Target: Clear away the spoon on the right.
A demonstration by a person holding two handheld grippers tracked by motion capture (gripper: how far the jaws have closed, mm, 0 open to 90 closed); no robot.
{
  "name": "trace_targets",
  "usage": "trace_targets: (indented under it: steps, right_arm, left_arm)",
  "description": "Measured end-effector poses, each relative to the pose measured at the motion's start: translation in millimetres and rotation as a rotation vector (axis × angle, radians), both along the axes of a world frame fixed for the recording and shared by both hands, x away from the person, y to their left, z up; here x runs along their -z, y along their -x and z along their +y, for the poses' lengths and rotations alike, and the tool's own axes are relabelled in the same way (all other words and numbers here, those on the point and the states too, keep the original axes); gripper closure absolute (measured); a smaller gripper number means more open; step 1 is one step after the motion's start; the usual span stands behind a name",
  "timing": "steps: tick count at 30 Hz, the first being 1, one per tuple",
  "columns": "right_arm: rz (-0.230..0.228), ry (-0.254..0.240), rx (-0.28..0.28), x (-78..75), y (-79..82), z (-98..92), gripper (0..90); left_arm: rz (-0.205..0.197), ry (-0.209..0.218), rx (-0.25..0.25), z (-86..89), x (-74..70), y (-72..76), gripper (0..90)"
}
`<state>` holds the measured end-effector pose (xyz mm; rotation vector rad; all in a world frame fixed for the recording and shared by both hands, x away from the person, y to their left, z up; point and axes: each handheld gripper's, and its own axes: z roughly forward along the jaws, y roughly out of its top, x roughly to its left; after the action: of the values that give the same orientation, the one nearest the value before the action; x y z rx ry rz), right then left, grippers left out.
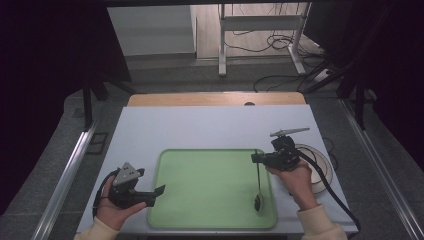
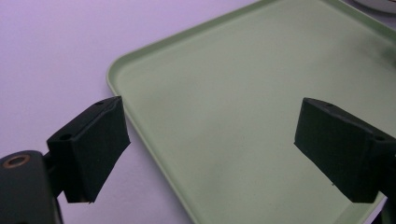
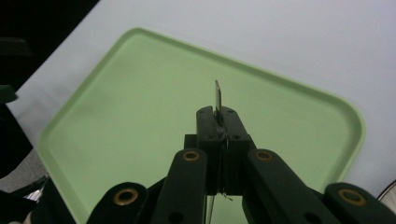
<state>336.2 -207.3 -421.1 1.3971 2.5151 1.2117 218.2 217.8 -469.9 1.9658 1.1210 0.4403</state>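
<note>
A person sits at a white table (image 1: 210,127) with a green tray (image 1: 210,187) in front of them and a gripper in each hand. The right gripper (image 1: 259,158) is clamped shut on the handle of a metal spoon (image 1: 258,182), near the handle's upper end. The spoon hangs over the tray's right side, its long axis running from the jaws down toward the person, with the bowl lowest, at or just above the tray floor near the front right corner; contact cannot be judged. In the right gripper view the handle tip (image 3: 217,95) sticks up between the closed jaws. The left gripper (image 1: 159,191) rests at the tray's left edge, jaws wide apart and empty, well apart from the spoon. A white plate (image 1: 320,167) lies right of the tray.
</note>
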Motion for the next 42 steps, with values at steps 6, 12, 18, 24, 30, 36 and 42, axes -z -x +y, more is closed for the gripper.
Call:
trace_targets:
  steps: [6, 12, 18, 24, 30, 36, 42]
  right_arm:
    - [0.04, 0.016, 0.031, 13.9, -7.3, 0.3, 88.4]
    - [0.078, 0.02, 0.076, 28.0, -15.7, 1.7, 87.7]
    - [0.086, 0.049, 0.122, 40.4, -20.9, 6.0, 85.8]
    - [0.112, 0.074, 0.154, 52.6, -25.2, 8.4, 83.8]
    - [0.123, 0.126, 0.165, 62.8, -26.0, 13.2, 82.6]
    - [0.134, 0.143, 0.166, 67.1, -26.0, 15.6, 82.1]
    - [0.132, 0.162, 0.169, 71.0, -25.9, 17.4, 77.2]
  left_arm:
    - [0.001, -0.002, 0.002, -0.4, 0.1, -0.2, 9.5]
    - [0.001, -0.003, 0.002, -0.4, 0.4, -0.3, 9.5]
    - [-0.001, -0.001, 0.002, -0.3, 0.6, -0.4, 9.4]
    - [0.0, -0.005, 0.003, -0.3, 0.7, -0.6, 9.4]
    - [0.0, -0.005, 0.003, 0.1, 0.8, -0.5, 9.5]
    - [0.0, -0.006, 0.003, 0.1, 1.0, -0.5, 9.5]
    - [-0.001, -0.008, 0.004, -0.2, 0.9, -0.3, 9.5]
